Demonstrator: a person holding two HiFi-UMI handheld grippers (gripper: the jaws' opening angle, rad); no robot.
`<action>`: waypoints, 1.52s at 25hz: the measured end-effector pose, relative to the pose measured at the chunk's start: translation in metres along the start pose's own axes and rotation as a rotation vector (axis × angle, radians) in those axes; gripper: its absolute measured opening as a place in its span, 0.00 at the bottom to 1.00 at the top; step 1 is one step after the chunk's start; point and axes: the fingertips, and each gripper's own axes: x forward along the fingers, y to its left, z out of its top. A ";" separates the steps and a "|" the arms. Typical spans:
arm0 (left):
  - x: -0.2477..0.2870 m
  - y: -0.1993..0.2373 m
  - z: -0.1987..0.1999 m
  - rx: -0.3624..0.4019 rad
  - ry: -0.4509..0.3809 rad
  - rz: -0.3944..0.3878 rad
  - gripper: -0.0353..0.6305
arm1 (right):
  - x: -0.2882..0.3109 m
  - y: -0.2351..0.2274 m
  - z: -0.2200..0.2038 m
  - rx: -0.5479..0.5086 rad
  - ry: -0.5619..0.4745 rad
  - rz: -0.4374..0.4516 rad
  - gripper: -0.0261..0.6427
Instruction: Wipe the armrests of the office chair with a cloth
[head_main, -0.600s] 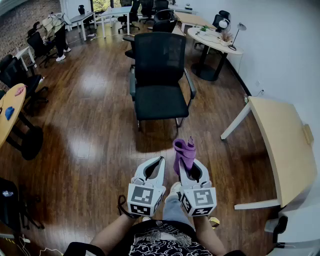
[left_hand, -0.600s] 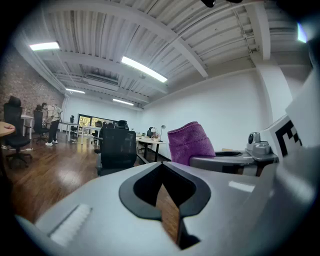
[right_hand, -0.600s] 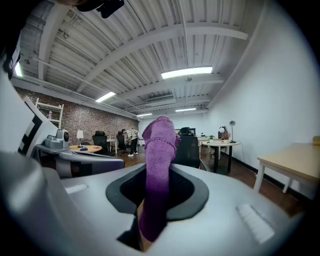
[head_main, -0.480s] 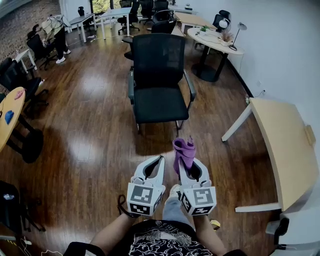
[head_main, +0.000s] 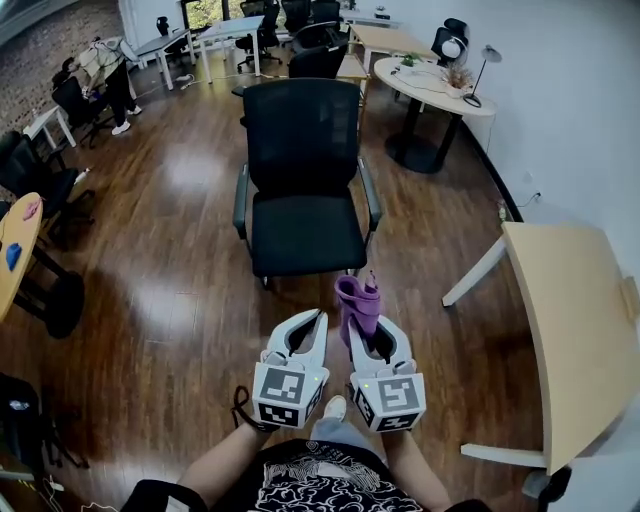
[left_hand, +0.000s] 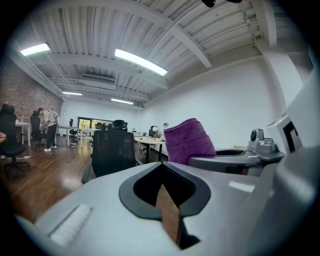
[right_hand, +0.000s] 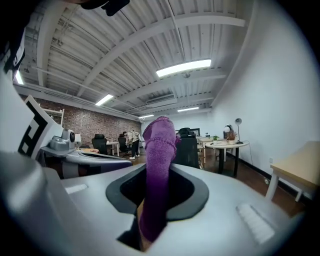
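The cloth (head_main: 358, 296) is clamped in the right gripper (head_main: 364, 326) fingers, the left gripper (head_main: 317, 322) fingers together, empty — reach ahead to an armrest (head_main: 371, 200); press flat.

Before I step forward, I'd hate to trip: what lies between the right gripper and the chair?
Only bare wooden floor, seen in the head view, between the right gripper holding the cloth and the chair.

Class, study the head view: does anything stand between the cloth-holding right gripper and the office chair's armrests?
Nothing visible does. The right gripper, shut on the purple cloth, faces the office chair across bare wooden floor, and the armrests are uncovered. The left gripper sits beside it, not in front.
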 end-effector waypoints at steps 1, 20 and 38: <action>0.014 -0.002 0.001 0.001 0.006 0.001 0.06 | 0.006 -0.011 0.002 0.001 -0.003 0.005 0.15; 0.155 0.022 0.005 -0.029 0.040 0.062 0.06 | 0.106 -0.123 -0.004 0.008 0.035 0.062 0.15; 0.370 0.102 0.058 -0.030 0.025 -0.027 0.06 | 0.292 -0.243 0.017 -0.017 0.090 -0.010 0.15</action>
